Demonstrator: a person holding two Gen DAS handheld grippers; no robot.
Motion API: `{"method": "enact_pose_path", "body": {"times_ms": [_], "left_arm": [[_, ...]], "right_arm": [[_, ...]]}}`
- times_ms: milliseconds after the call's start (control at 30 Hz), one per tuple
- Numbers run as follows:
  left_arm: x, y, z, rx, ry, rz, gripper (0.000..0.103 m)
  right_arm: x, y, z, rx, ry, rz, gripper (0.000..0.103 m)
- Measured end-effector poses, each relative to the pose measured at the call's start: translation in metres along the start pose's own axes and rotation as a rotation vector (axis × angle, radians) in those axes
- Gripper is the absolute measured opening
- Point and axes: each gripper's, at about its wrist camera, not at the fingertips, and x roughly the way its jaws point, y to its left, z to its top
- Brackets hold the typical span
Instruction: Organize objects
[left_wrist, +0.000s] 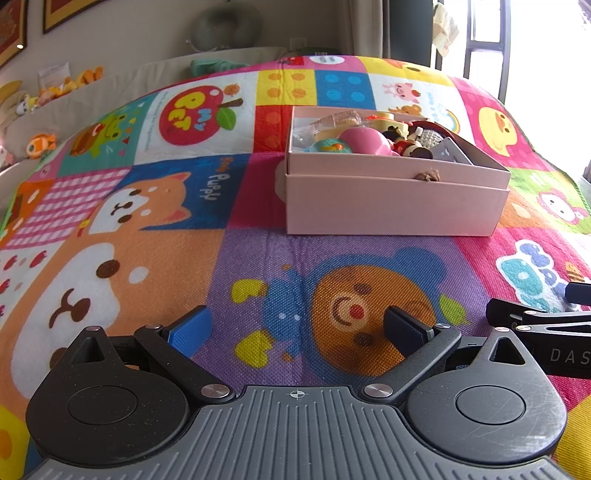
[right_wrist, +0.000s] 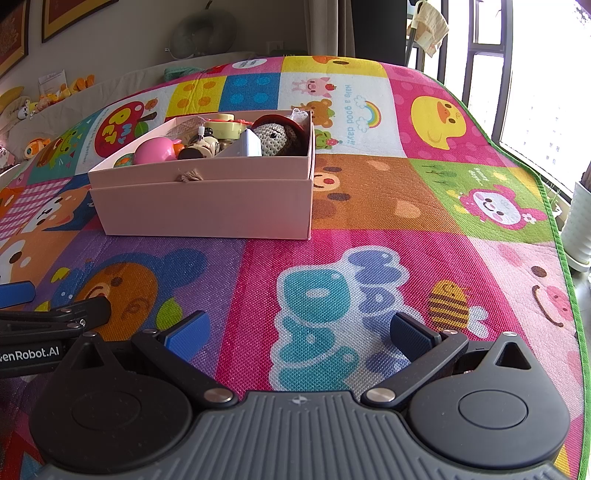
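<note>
Pink rectangular cardboard box (left_wrist: 395, 201) sits well ahead of my left gripper (left_wrist: 295, 328), a little to the right of its fingers, and in the right wrist view the same box (right_wrist: 207, 206) lies ahead and to the left of my right gripper (right_wrist: 297, 332). Both pairs of fingers are spread wide with nothing between them, hovering low over the colourful cartoon-patchwork play mat (right_wrist: 369, 258). I judge the organizing close to finished: every loose item I can see is already inside the box, and the mat around and between my fingers carries no stray toy. Inside, nearest the left end, there is a round pink plastic toy (right_wrist: 155, 149) beside a small teal ball-like piece (left_wrist: 327, 147); behind them a cream-yellow plastic toy (right_wrist: 227, 123) and some clear wrapping whose contents I cannot make out. Toward the right end a grey-and-brown crocheted doll with a dark red hat (right_wrist: 277, 134) leans against the far wall, with a grey folded card or small box (right_wrist: 245, 146) in front of it and a small red, black and white figure (left_wrist: 406, 142) in the middle. A knotted cord tab (right_wrist: 190, 177) pokes from the front wall, where an inner tray seems to sit in an outer sleeve. What may remain is closing the box, but I see no lid.
</note>
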Motion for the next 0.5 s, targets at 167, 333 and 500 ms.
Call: {"method": "enact_pose_path", "body": {"times_ms": [167,333,500], "left_arm": [[-0.0003,-0.0002,-0.0001,0.001,0.000,0.001,0.102],[0.0003,0.0005,0.0001,0.000,0.000,0.004,0.102],[0.0012,0.0051,-0.0004,-0.009,-0.002,-0.004,0.102]], "right_arm": [[0.0000,0.0000,0.0000,0.000,0.000,0.000,0.103],[0.0000,0.0000,0.0000,0.000,0.000,0.000,0.103],[0.0000,0.0002,0.0000,0.000,0.000,0.000,0.103]]}}
